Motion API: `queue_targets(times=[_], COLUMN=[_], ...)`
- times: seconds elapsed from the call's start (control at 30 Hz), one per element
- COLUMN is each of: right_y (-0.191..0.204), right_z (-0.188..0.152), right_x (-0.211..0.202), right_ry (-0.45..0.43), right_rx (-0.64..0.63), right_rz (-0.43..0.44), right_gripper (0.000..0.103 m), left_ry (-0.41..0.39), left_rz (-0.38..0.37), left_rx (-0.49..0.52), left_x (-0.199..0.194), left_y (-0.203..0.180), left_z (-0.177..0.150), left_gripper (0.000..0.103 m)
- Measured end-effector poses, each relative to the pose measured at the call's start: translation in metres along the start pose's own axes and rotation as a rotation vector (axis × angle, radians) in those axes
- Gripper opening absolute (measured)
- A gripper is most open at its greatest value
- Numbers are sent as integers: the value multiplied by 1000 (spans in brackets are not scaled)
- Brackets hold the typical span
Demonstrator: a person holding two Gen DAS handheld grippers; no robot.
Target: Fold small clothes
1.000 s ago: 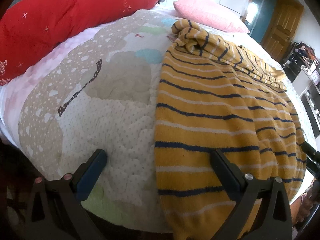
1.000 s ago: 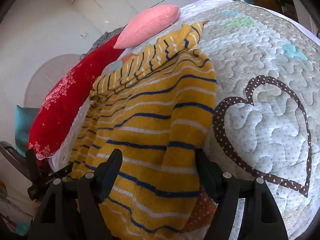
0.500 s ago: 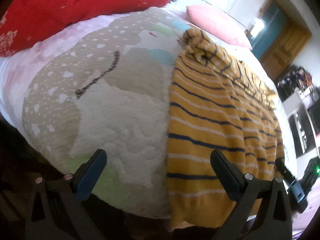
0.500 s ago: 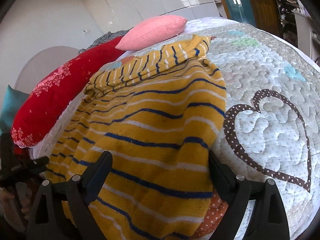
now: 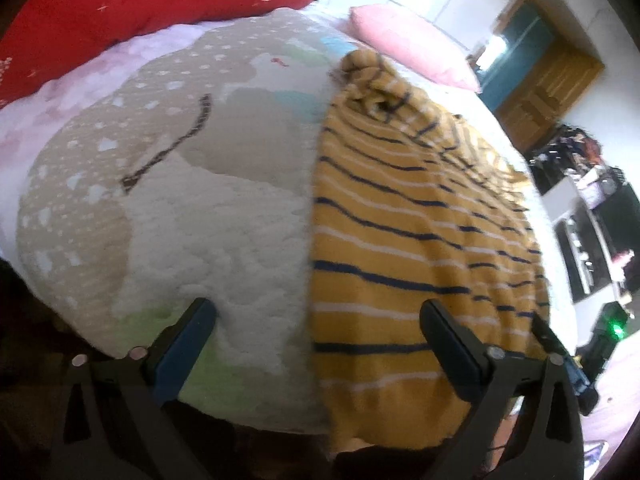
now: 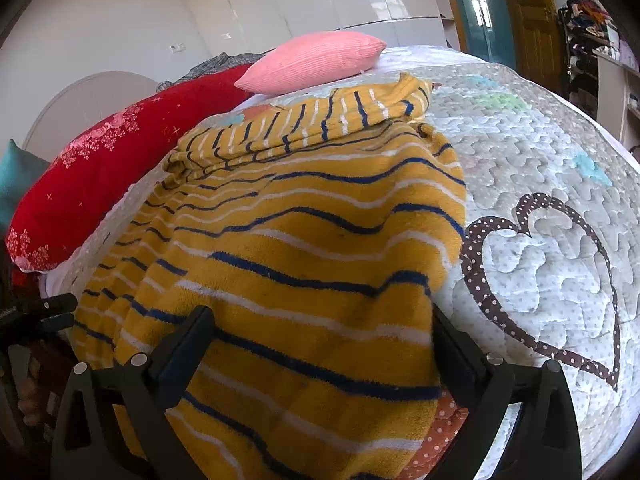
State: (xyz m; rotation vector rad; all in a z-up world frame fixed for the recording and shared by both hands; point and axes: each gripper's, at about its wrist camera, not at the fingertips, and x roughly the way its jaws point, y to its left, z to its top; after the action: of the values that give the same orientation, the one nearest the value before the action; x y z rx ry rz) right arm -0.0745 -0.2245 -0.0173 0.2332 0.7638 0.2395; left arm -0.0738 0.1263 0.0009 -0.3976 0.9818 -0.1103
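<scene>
Both my left hand-held gripper (image 5: 316, 344) and right hand-held gripper (image 6: 320, 344) gape wide, empty, at the near hem of the mustard-yellow navy-and-white-striped fleece garment (image 6: 304, 248) on the quilted bed (image 6: 560, 200).

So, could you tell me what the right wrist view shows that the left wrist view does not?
Only the right wrist view shows the brown dotted heart on the quilt and a teal cushion. Only the left wrist view shows a dark stitched line. Both share the yellow striped garment, red pillow, pink pillow and wooden door.
</scene>
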Motion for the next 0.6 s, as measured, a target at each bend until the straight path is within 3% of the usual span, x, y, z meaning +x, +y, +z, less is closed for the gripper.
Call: queue_targets(times=[0.1,0.33,0.6], right_y=[0,1,2], right_z=[-1,-2,-2], right_x=[0,0,0], right_ry=[-2,-6,-6], right_rx=[-4,-17,-21], right_rz=[-1,-4,-7], right_gripper=[102,103,103], left_ry=[-20,-65,-13], left_rz=[11,-7,-26], left_rx=[13,-99,-95], left_x=[-5,-22,-9], left_y=[-2,26,26], left_z=[3,16,11], left_gripper=[70,71,79])
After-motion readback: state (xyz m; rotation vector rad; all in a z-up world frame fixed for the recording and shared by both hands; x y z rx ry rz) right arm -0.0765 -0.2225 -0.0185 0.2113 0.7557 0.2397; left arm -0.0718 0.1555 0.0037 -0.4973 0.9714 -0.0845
